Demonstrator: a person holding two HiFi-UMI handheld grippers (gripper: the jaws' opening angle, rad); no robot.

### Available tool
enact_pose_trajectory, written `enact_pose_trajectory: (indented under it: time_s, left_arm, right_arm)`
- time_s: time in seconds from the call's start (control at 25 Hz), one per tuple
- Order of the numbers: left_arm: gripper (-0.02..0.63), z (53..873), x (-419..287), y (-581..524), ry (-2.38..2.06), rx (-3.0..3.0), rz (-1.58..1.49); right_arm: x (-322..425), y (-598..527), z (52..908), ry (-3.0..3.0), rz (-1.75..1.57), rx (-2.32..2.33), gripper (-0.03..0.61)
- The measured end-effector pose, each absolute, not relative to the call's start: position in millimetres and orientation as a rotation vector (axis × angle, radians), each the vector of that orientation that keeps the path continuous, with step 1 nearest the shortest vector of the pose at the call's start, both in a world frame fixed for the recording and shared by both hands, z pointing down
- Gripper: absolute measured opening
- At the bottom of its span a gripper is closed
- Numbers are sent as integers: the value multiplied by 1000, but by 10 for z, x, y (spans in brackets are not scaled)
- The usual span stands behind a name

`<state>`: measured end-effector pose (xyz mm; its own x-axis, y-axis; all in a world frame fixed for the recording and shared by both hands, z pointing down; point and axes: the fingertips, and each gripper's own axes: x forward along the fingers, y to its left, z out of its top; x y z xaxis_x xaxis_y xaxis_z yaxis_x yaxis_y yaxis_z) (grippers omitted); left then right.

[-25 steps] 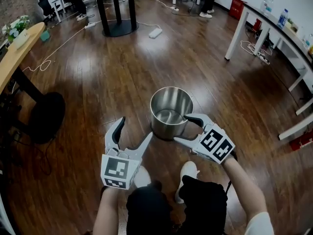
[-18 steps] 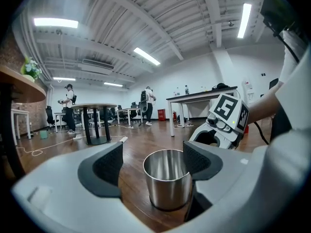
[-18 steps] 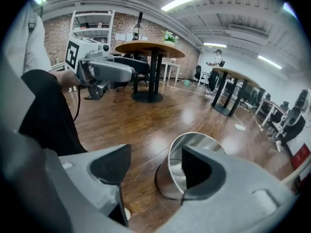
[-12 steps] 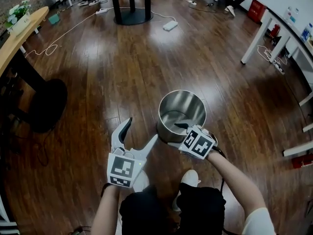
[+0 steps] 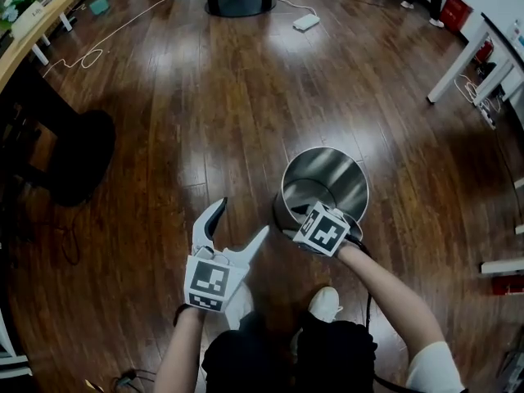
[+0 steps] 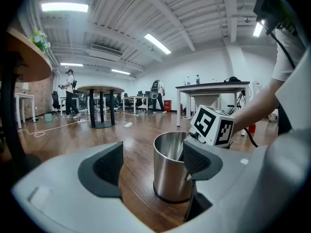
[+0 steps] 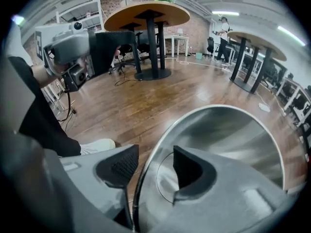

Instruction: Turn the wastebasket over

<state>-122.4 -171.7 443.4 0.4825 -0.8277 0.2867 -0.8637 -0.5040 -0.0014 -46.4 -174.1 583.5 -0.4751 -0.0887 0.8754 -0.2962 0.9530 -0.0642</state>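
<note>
Wastebasket [image 5: 327, 178]: shiny steel cyl., upright, mouth up; empty; on wood floor [image 5: 205, 97].

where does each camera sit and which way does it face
Head view: on the person's head, facing steeply down at the floor; shows both forearms, the open left tool and right tool at the wastebasket.
Left gripper view: on the left tool, looking level at the wastebasket; its jaws stand apart, empty; right arm shows.
Right gripper view: on the right tool, tilted down into the wastebasket; its jaws, just closing, straddle the rim, not pressing; a shoe shows.
Shared: each gripper view catches the other tool.
</note>
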Motion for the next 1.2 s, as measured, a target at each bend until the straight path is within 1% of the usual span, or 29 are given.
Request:
enact_pose_trajectory:
  time_s: [0.08,0.16,0.2,0.32,0.44,0.76,1.0,1.2]
  left_arm:
    - [396,4498,-1258,-1753,-1482,2559,378]
    - [396,4543,-1277,-1784,-1482,2544,376]
    - [396,4560,-1287,-1798,-1483,2539,375]
    - [396,4607,-1325,-1819,-1487,2520,373]
    - [396,4660,-1344,-1819,-1483,2499,371]
    - [396,4777,-1338,-1827,-1459,2468,367]
    - [396,4685,-1270,-1876,-1451,2460,325]
    - [397,4593,-1278,-1893,-1454,2443,306]
  right_arm:
    - [-500,-1754,5893,-2055,270,260,182]
    - [-516,-1770,5927,-2049,294,256,109]
    - [-518,-1779,5936,-2045,306,257,87]
    - [-524,-1797,5940,-2041,339,272,86]
    - [-520,-1803,5923,-2051,367,327,53]
    - [-382,-1964,5608,-2174,294,364,49]
    - [-271,-2151,5111,-2398,372,444,49]
    - [-225,-2094,4936,-2611,508,421,49]
